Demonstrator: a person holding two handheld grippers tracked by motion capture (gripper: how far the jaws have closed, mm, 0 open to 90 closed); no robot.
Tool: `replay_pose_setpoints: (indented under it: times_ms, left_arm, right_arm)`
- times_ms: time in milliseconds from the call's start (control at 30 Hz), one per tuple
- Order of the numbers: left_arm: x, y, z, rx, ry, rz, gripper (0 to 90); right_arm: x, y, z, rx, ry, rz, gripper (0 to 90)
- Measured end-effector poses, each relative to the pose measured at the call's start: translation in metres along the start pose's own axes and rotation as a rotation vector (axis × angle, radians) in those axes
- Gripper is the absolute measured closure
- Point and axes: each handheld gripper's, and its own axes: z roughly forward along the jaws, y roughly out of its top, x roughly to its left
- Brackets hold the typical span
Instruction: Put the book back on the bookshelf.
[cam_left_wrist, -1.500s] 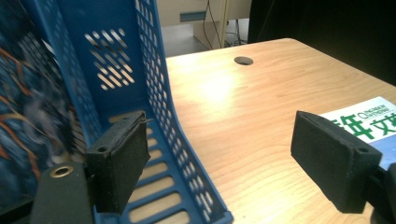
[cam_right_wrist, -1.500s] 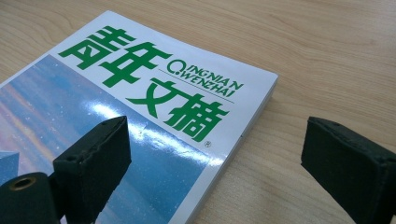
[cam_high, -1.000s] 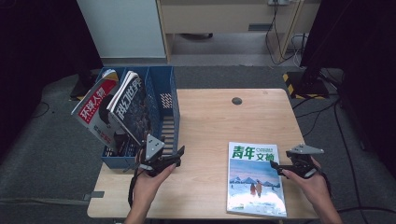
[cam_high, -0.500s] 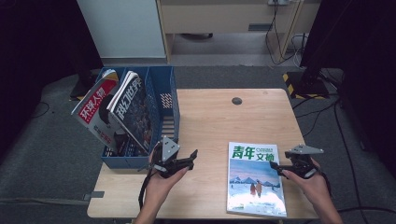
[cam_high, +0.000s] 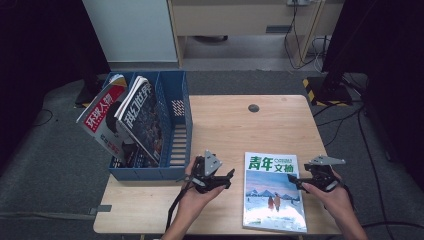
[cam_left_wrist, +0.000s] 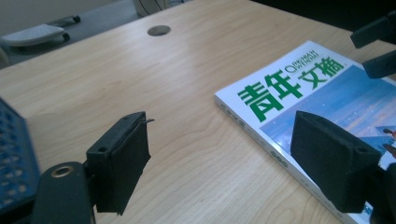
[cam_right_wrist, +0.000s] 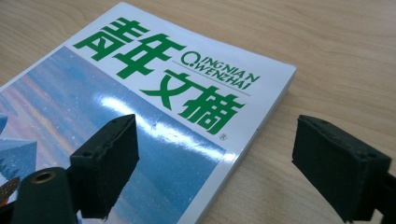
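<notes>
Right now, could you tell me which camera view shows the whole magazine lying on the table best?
The high view: the magazine lies flat with its whole cover visible between both grippers. The right gripper view shows its title corner close up, and the left gripper view shows its title end and near edge.

Bare wood of the table (cam_high: 235, 130) between the blue file box (cam_high: 180, 125) and the magazine (cam_high: 274, 192) gives an open lane; left gripper (cam_high: 227, 179) sits in it, jaws apart, nothing between. Box wall blocks passage left, two upright magazines (cam_high: 127, 117) lean out over its left side. Right gripper (cam_high: 295, 182) hangs at the magazine's right edge, jaws just widened, straddling that edge, bare wood to the right. Far half of table open except a small round grommet (cam_high: 254, 108).
</notes>
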Motion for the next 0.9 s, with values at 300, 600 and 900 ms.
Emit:
replay_pose_setpoints:
  times_ms: [300, 600, 900]
  left_arm:
    - [-0.023, -0.013, 0.032, 0.077, -0.051, 0.036, 19.0]
    - [-0.037, -0.026, 0.046, 0.119, -0.093, 0.046, 18.6]
    - [-0.049, -0.031, 0.057, 0.144, -0.109, 0.043, 15.7]
  right_arm:
    - [0.002, -0.002, 0.004, 0.037, 0.036, 0.013, 11.7]
    - [0.009, -0.007, 0.007, 0.091, 0.052, 0.000, 9.5]
    - [0.014, -0.013, 0.009, 0.127, 0.076, 0.021, 5.8]
